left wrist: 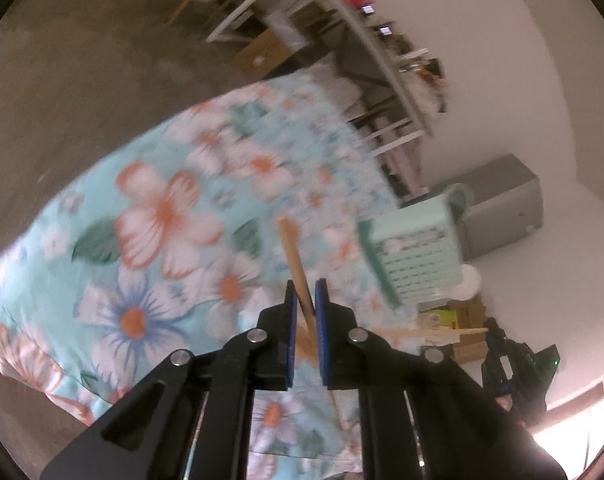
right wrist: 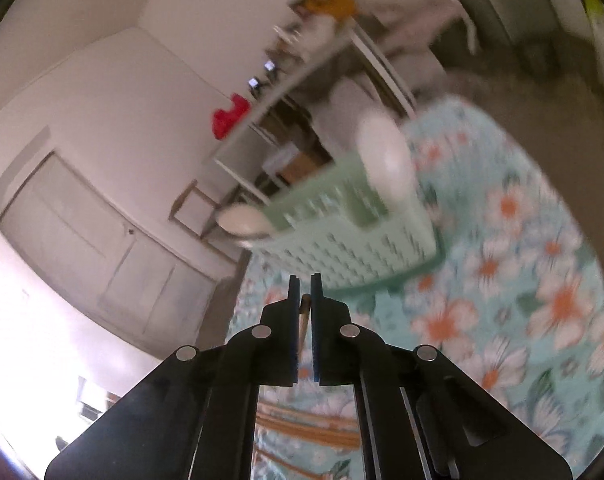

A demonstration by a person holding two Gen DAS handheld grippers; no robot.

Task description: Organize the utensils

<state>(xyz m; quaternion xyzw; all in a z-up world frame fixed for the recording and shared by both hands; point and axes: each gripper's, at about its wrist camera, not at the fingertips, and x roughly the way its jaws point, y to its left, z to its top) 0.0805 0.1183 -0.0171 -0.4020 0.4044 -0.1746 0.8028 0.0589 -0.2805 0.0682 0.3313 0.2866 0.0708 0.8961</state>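
My left gripper [left wrist: 305, 292] is shut on a wooden stick-like utensil [left wrist: 292, 248] that points forward over the floral tablecloth [left wrist: 162, 220]. A mint perforated basket [left wrist: 415, 264] stands to its right. My right gripper [right wrist: 305, 292] is shut on a thin wooden utensil [right wrist: 304, 314] whose tip shows between the pads. The same basket shows in the right wrist view [right wrist: 349, 232] just ahead, with white spoon-like utensils [right wrist: 385, 160] standing in it. Several wooden utensils [right wrist: 302, 426] lie on the cloth below the right gripper. Both views are blurred.
A white shelf rack [left wrist: 341, 28] with clutter stands behind the table. A grey box [left wrist: 501, 200] sits beyond the basket. Cardboard boxes [left wrist: 457, 320] lie by the wall. The other gripper [left wrist: 513, 364] shows at lower right. A white cabinet door [right wrist: 94, 232] is at left.
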